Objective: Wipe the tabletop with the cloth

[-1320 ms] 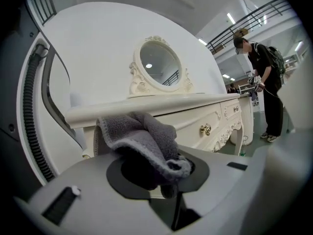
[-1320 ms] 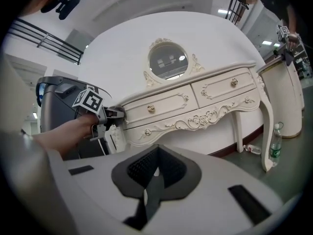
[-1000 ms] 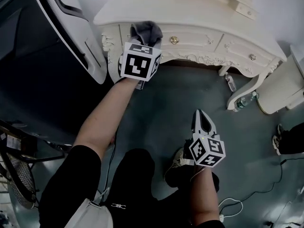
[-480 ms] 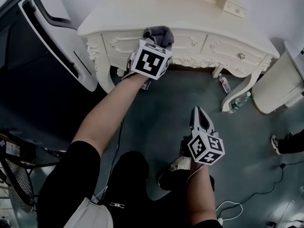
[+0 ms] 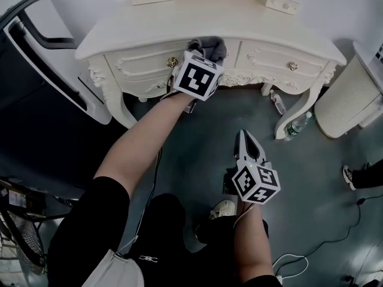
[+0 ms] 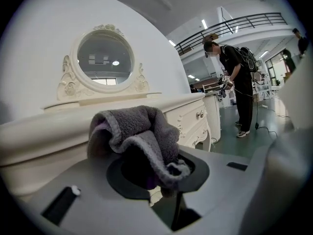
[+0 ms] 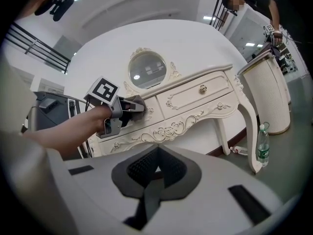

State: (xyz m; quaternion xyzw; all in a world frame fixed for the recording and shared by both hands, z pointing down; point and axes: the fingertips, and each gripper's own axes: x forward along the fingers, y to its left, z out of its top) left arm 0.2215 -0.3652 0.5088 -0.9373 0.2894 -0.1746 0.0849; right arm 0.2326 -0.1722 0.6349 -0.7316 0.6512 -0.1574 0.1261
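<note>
A grey fleece cloth (image 6: 142, 141) is bunched in my left gripper (image 5: 203, 51), whose jaws are shut on it. In the head view the cloth (image 5: 210, 45) sits at the front edge of the cream dressing table (image 5: 179, 23), level with the drawer fronts. The right gripper view shows the left gripper (image 7: 128, 107) and the cloth (image 7: 136, 103) against the table's front. My right gripper (image 5: 248, 145) hangs lower, over the floor, jaws shut with nothing between them; its jaws meet at the tip (image 7: 155, 169).
A round mirror (image 6: 103, 61) stands at the back of the table. A white ribbed bin (image 5: 350, 100) is to the right, a plastic bottle (image 5: 298, 124) by the table leg. A dark machine (image 5: 36, 94) is on the left. A person (image 6: 237, 77) stands further off.
My left gripper with the cloth has slid to the right along the table's front edge. The right gripper has stayed almost in place over the floor.
</note>
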